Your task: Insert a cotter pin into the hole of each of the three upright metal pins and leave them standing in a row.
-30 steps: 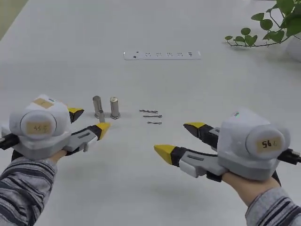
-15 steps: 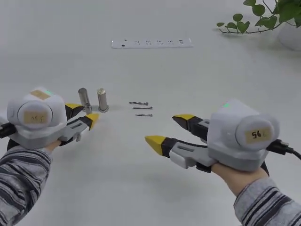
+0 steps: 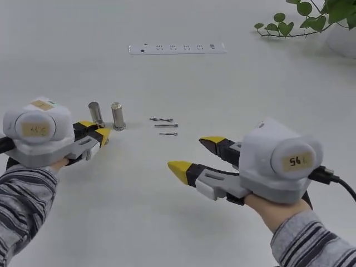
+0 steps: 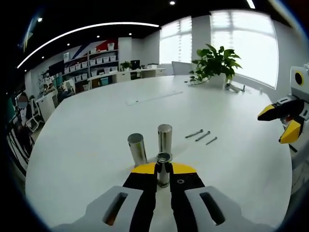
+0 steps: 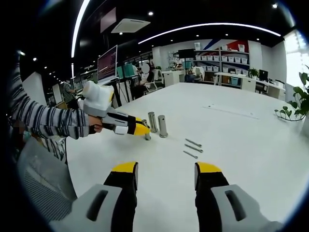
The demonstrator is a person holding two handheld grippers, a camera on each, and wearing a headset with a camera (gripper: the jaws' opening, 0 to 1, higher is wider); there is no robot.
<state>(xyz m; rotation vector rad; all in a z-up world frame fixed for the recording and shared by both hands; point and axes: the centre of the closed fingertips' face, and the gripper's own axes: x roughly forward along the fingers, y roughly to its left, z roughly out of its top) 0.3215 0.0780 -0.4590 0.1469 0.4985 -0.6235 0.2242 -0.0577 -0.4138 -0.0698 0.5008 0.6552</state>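
Two upright metal pins stand side by side on the white table. A third, shorter metal pin stands nearer, with my left gripper shut on it; the gripper view shows both yellow-tipped jaws pressed against its sides. Three cotter pins lie in a short stack to the right of the metal pins, also seen as cotter pins. My right gripper hovers open and empty nearer me, below and to the right of the cotter pins. The right gripper view shows the left gripper at the metal pins.
A white power strip lies across the far side of the table. A potted plant trails leaves at the far right corner. Bare tabletop lies between and in front of the grippers.
The left gripper's jaws, open around the nearest metal pin a second ago, have shut on it. The head camera has shifted; the right gripper stays open.
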